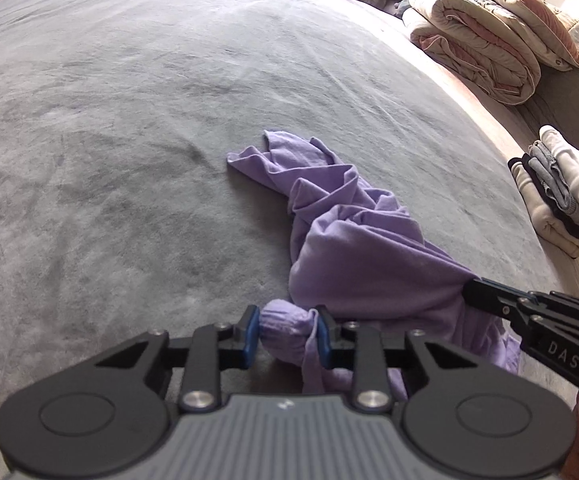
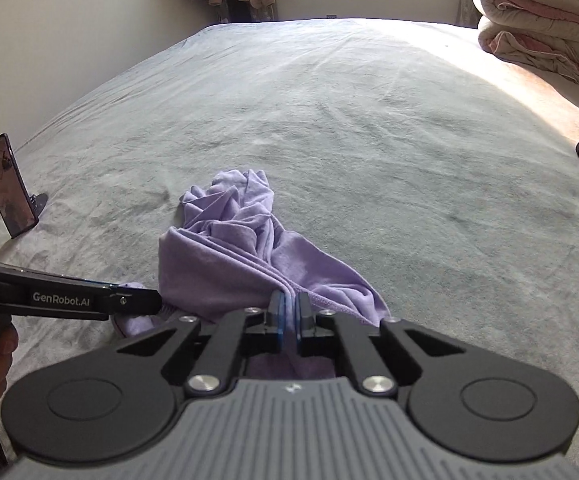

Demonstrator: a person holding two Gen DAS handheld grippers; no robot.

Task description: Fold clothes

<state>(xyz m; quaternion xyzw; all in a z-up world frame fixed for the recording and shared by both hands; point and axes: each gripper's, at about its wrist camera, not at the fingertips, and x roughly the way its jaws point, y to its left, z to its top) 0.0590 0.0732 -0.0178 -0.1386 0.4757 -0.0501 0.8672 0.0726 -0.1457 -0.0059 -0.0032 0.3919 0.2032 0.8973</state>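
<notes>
On grey bed, "GenRobot.AI" left fingers [image 1: 285, 338] and "DAS" right fingers [image 2: 288, 312] both pinching lilac garment [image 1: 353, 248].

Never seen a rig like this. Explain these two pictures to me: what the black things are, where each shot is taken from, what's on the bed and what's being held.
There is no robot here. A person holds a hand-held two-finger gripper in each hand, and each one carries a wide-angle camera looking forward along its fingers. One picture comes from the left gripper, the other from the right gripper, and each also shows the other gripper at its edge.

On the grey bed lies a crumpled purple garment. The left gripper is closed on a bunched end of it; the right gripper is pinched shut on a fold of its edge.

Also in view: a folded duvet, a stack of folded clothes and a phone on a stand.
</notes>
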